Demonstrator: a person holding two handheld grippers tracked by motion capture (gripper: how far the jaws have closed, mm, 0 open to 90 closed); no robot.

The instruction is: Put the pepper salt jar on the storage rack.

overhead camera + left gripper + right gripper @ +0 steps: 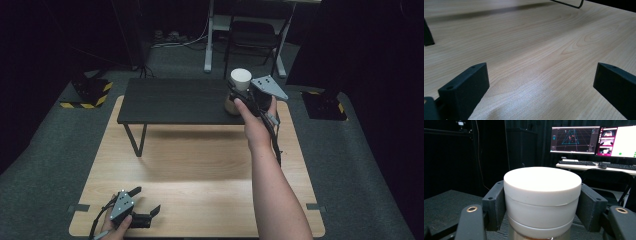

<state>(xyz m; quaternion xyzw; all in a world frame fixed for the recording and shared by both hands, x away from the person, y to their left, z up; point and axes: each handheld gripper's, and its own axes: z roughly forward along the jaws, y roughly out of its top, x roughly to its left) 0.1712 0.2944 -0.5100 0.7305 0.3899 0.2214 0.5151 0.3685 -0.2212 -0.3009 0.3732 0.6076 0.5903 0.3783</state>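
Observation:
A white-lidded round jar (pixel 239 87) stands at the right end of the dark raised shelf (pixel 170 102). My right gripper (pixel 239 95) is shut on the jar, its jaws pressed against both sides just under the white lid (pixel 542 186). A tan lower part of the jar shows below the lid in the high view. My left gripper (pixel 148 201) rests low over the front left of the wooden table (pixel 200 170), open with nothing between its fingers (pixel 466 87). Bare wood (pixel 544 65) lies between those jaws.
The dark shelf stands on thin metal legs (pixel 136 140) at the table's back. A chair (pixel 252 35) and a white desk frame stand behind the table. Monitors (pixel 594 141) and a keyboard show past the jar. Yellow-black weighted bases (pixel 87 95) sit on the floor.

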